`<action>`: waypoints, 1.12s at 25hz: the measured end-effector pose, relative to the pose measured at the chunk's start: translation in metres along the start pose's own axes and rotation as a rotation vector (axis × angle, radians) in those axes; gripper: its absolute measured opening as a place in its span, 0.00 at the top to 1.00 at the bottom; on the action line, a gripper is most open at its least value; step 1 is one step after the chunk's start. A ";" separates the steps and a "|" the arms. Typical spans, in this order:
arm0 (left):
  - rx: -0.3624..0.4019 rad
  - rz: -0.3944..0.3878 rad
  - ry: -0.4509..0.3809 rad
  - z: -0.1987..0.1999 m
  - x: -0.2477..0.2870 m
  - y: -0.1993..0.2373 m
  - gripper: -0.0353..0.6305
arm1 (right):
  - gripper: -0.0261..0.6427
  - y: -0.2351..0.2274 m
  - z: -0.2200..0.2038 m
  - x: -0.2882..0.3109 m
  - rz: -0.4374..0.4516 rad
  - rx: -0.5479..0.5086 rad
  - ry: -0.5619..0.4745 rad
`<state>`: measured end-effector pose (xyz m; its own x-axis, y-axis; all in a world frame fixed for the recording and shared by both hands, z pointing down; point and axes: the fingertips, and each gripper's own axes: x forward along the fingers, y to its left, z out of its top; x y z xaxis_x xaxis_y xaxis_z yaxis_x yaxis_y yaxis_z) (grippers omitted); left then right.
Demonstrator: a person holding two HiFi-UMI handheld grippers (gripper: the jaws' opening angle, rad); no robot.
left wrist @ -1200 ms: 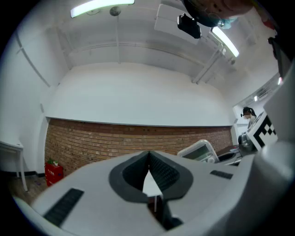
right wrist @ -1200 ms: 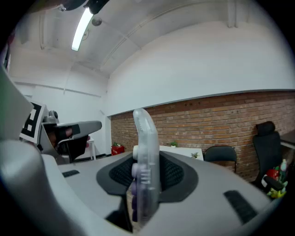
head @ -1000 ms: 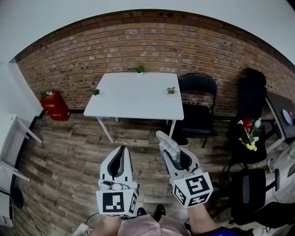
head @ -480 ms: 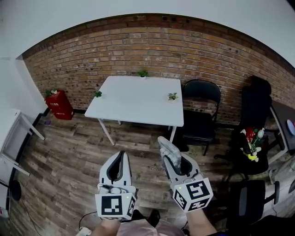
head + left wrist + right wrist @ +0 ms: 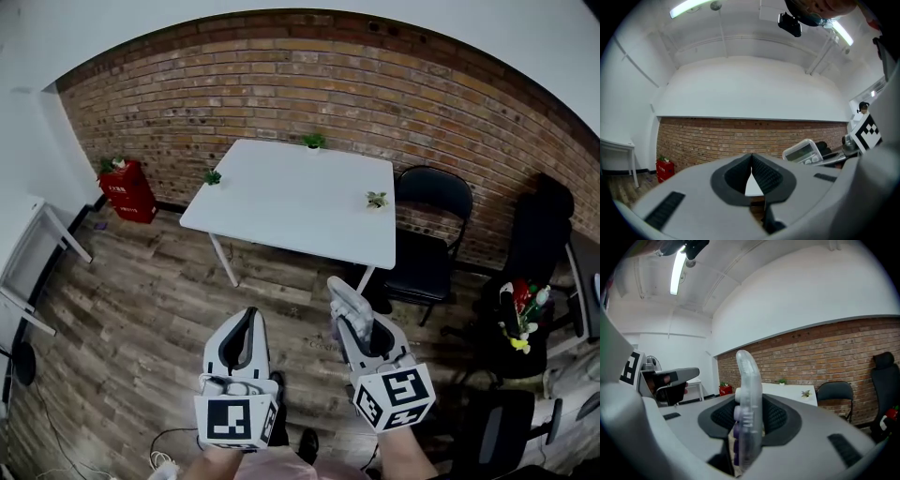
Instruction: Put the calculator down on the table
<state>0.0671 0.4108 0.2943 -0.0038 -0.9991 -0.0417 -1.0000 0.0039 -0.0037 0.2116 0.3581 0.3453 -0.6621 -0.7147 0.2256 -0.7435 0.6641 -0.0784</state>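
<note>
My right gripper (image 5: 345,305) is shut on a pale, clear-cased calculator (image 5: 349,309), which it holds on edge over the wooden floor, short of the white table (image 5: 281,211). In the right gripper view the calculator (image 5: 748,408) stands upright between the dark pads (image 5: 776,418), its purple buttons facing left, with the table (image 5: 787,391) far ahead. My left gripper (image 5: 247,317) hangs beside it, shut with nothing in it. In the left gripper view its tips (image 5: 751,159) meet, and the calculator (image 5: 802,152) shows at the right.
Three small potted plants (image 5: 377,200) stand near the table's edges. A black folding chair (image 5: 427,239) is at its right end and a red box (image 5: 127,187) against the brick wall to the left. A dark chair with coloured items (image 5: 520,319) stands at the right.
Both grippers have come forward toward the white table, which now sits nearer and further right in the head view. The right gripper's hold on the calculator is unchanged.
</note>
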 end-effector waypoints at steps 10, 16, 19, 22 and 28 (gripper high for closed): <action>-0.008 -0.008 0.007 -0.024 0.131 0.098 0.93 | 0.76 -0.020 0.016 0.152 -0.030 0.017 0.057; -0.005 -0.031 -0.016 -0.013 0.191 0.138 0.93 | 0.76 -0.031 0.045 0.213 -0.068 0.006 0.036; 0.003 -0.049 -0.025 -0.010 0.210 0.152 0.93 | 0.76 -0.033 0.058 0.233 -0.086 -0.001 0.017; -0.007 -0.064 -0.020 -0.012 0.228 0.162 0.93 | 0.76 -0.035 0.065 0.248 -0.099 -0.008 0.012; -0.016 -0.107 0.006 -0.027 0.260 0.159 0.93 | 0.76 -0.056 0.064 0.267 -0.135 0.003 0.020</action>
<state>-0.0930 0.1504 0.3096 0.1026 -0.9941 -0.0356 -0.9947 -0.1030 0.0078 0.0707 0.1162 0.3474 -0.5541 -0.7930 0.2534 -0.8260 0.5615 -0.0488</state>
